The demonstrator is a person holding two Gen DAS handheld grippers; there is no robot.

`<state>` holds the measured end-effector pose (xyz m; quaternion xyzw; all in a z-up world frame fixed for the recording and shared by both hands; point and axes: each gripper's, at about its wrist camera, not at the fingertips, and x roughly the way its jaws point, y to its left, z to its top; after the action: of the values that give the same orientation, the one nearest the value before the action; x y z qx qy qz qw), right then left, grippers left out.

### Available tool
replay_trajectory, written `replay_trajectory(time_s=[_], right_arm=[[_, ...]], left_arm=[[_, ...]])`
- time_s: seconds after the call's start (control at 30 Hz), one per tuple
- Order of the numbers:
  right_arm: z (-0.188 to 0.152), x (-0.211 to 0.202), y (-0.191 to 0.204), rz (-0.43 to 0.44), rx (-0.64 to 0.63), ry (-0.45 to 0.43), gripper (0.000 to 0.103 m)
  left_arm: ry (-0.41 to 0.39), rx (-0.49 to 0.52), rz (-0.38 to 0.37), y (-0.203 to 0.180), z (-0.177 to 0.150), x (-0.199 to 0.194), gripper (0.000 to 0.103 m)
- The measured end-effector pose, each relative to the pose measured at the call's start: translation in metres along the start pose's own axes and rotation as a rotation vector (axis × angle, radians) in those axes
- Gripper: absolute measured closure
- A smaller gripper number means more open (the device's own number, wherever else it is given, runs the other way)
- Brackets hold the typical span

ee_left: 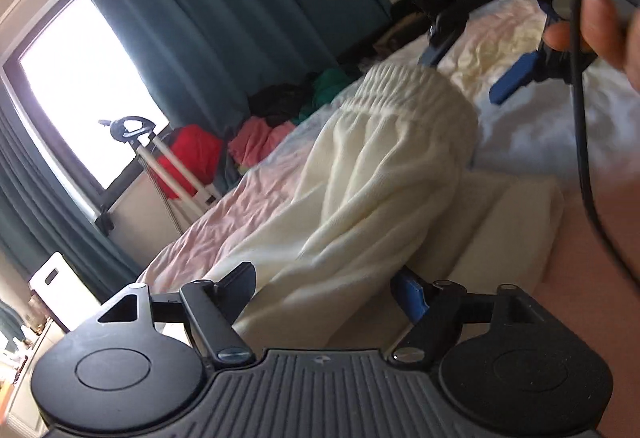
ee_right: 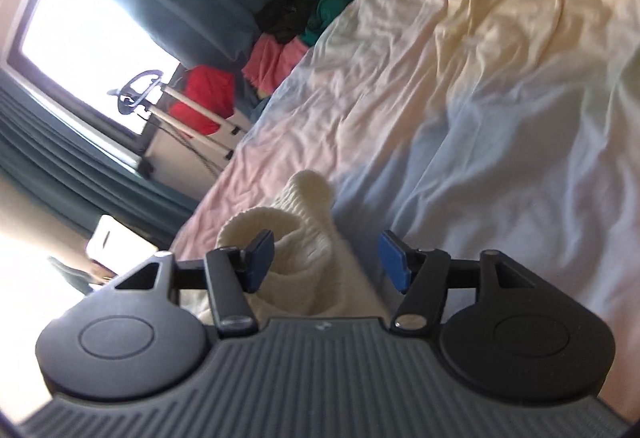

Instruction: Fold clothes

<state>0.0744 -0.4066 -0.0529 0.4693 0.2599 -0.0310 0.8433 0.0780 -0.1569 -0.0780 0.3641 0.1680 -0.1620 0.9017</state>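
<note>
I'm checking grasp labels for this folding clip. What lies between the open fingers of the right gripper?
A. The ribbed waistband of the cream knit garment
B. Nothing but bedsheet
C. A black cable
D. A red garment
A: in the right wrist view the cream knit garment bunches its ribbed waistband between the spread blue pads of the right gripper, over the pale crumpled bedsheet.

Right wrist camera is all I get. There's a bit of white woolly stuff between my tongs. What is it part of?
Observer: It's the ribbed waistband of a long cream knit garment lying along the bed.
Operator: Where are my other tongs?
Observer: The left tongs are open, with the garment's opposite end between them.
Operator: Is anything else cream there?
Observer: Yes, a folded cream piece lies right beside the garment.
</note>
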Motion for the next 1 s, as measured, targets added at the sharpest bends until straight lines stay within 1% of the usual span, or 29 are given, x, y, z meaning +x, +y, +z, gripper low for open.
replay_trajectory(time_s=[0.1, 0.2, 0.23, 0.33, 0.37, 0.4, 0.43, 0.47, 0.5, 0.53, 0.63, 0.77, 0.83, 0.87, 0.9, 0.93, 1.0], right_arm=[[-0.002, 0.005, -0.004, 0.036, 0.067, 0.046, 0.035], [-0.004, 0.005, -0.006, 0.060, 0.116, 0.053, 0.036], [-0.005, 0.005, -0.006, 0.068, 0.125, 0.054, 0.036], [-0.008, 0.004, -0.004, 0.082, 0.136, 0.067, 0.034], [-0.009, 0.002, -0.003, 0.086, 0.136, 0.072, 0.032], [-0.010, 0.000, -0.002, 0.092, 0.136, 0.075, 0.026], [-0.011, -0.002, -0.002, 0.098, 0.137, 0.079, 0.016], [-0.013, -0.003, -0.001, 0.107, 0.140, 0.083, 0.014], [-0.014, -0.004, -0.001, 0.119, 0.146, 0.089, 0.015], [-0.015, -0.005, 0.000, 0.130, 0.152, 0.094, 0.014], [-0.022, 0.007, 0.006, 0.103, 0.095, 0.123, 0.014], [-0.032, 0.024, 0.016, 0.056, 0.006, 0.164, 0.015], [-0.037, 0.032, 0.021, 0.033, -0.039, 0.184, 0.018], [-0.040, 0.036, 0.023, 0.021, -0.061, 0.194, 0.023], [-0.041, 0.037, 0.029, -0.003, -0.109, 0.181, 0.038], [-0.042, 0.037, 0.036, -0.029, -0.167, 0.162, 0.048], [-0.043, 0.032, 0.042, -0.030, -0.213, 0.132, 0.055]], left_arm=[[0.033, -0.040, 0.034, 0.023, -0.021, -0.013, 0.026], [0.035, -0.079, 0.084, 0.042, -0.041, -0.022, 0.025], [0.046, -0.101, 0.098, 0.048, -0.045, -0.023, 0.025], [0.062, -0.204, 0.094, 0.066, -0.049, -0.024, 0.025], [0.061, -0.228, 0.094, 0.070, -0.050, -0.025, 0.025], [0.064, -0.241, 0.096, 0.071, -0.051, -0.026, 0.025], [0.067, -0.254, 0.098, 0.071, -0.051, -0.027, 0.025], [0.071, -0.267, 0.098, 0.071, -0.052, -0.028, 0.025], [0.071, -0.271, 0.098, 0.063, -0.051, -0.041, 0.025], [0.071, -0.266, 0.103, 0.062, -0.051, -0.042, 0.025], [0.070, -0.267, 0.110, 0.060, -0.054, -0.044, 0.025], [0.065, -0.284, 0.111, 0.059, -0.054, -0.039, 0.029], [0.061, -0.294, 0.102, 0.063, -0.054, -0.038, 0.035], [0.054, -0.300, 0.100, 0.065, -0.055, -0.039, 0.042], [0.047, -0.306, 0.098, 0.067, -0.055, -0.040, 0.048], [0.040, -0.312, 0.095, 0.069, -0.055, -0.041, 0.052], [0.024, -0.327, 0.085, 0.074, -0.055, -0.047, 0.064]])
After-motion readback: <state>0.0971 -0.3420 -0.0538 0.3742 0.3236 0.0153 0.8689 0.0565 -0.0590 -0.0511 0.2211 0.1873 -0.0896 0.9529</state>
